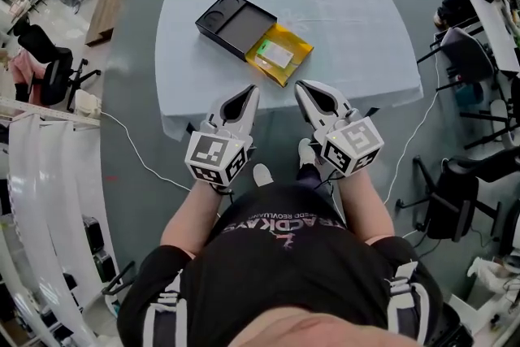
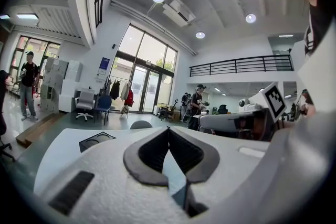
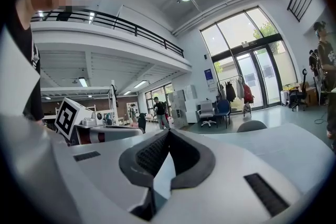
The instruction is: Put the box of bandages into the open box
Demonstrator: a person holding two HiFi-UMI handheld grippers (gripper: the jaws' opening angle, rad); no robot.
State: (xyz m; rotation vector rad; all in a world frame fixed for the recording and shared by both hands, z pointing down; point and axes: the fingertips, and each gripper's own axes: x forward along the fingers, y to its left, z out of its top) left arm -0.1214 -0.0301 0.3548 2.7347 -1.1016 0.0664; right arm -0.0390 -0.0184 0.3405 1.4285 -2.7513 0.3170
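Hand-held gripper (left) (image 1: 252,93) closed, empty | hand-held gripper (right) (image 1: 302,89) closed, empty | bandage box (image 1: 276,54) apparently lies inside yellow box (image 1: 302,47), upper centre | placement looks met

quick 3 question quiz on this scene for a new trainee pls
1. True or false: the left hand-held gripper and the right hand-held gripper are both shut and empty.
2. What lies right beside the yellow box on the table? A: black tray. B: mug. C: laptop.
3. Fill in: in the head view, the black tray sits to the yellow box's ___.

Key: 1 true; 2 A; 3 left.
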